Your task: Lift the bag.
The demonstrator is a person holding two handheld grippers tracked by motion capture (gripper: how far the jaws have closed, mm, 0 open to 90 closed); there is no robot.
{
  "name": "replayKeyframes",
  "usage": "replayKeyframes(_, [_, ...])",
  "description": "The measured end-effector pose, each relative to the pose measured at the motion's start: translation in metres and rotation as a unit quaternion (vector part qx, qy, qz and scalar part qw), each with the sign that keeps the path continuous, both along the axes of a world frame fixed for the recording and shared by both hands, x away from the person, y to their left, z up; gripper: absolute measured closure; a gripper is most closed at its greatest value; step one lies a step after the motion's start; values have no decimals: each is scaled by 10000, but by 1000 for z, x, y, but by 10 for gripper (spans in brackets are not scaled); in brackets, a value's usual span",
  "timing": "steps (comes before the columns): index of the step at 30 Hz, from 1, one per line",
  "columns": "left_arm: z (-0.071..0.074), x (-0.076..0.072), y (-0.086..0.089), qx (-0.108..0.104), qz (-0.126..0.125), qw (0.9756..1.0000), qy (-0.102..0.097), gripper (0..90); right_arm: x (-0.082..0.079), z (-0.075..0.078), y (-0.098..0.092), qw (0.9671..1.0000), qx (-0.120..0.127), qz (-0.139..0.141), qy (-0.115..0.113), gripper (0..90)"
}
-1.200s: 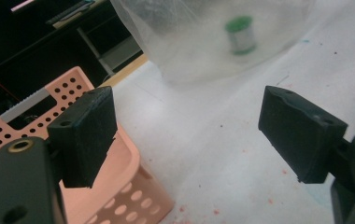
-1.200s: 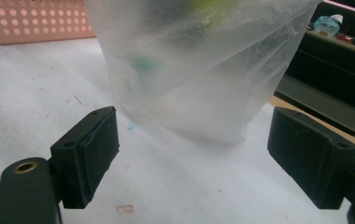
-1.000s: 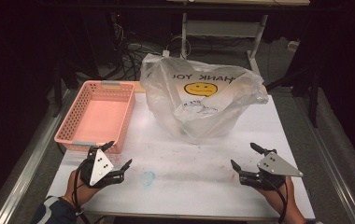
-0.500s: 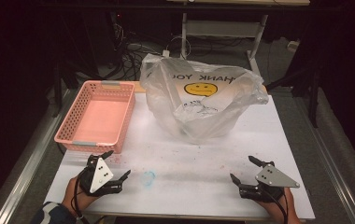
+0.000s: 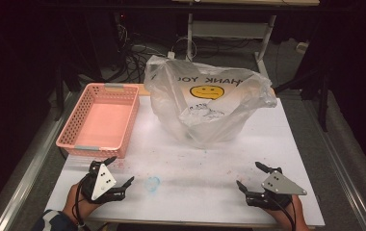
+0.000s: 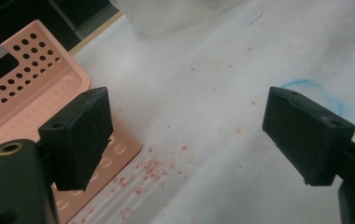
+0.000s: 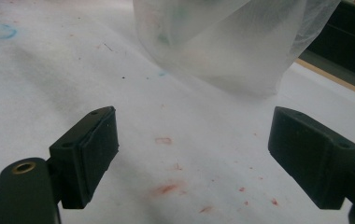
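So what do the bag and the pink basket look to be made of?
The bag looks like thin plastic film: translucent and crinkled, with a printed smiley showing on it, and it holds a loose, slumped shape. The pink basket looks like moulded rigid plastic with a matt finish: one even colour, and regular rows of round holes through its walls. Both are judged by look alone.

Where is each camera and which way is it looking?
High view: sits above the person's side, looking forward and down on the white table, pink basket and plastic bag; both hands show, with the left gripper and right gripper.
Left gripper view: rides on the left gripper, facing the basket's corner and a blue ring mark; its open jaws show.
Right gripper view: rides on the right gripper, facing the bag; its open jaws show.
Shared: both gripper views show the bag and the blue ring.
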State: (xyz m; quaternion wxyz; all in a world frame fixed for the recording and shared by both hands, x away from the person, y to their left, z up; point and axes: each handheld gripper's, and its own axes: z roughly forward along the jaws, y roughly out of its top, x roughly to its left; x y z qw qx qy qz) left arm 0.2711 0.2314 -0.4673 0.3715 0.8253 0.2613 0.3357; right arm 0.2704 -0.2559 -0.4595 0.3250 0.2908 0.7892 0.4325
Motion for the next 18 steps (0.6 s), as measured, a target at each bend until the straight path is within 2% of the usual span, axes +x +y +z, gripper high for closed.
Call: replayKeyframes(18, [-1,4,-2,19,-23,10000,91,159,1,1,0,10000,-40,18,-25,165])
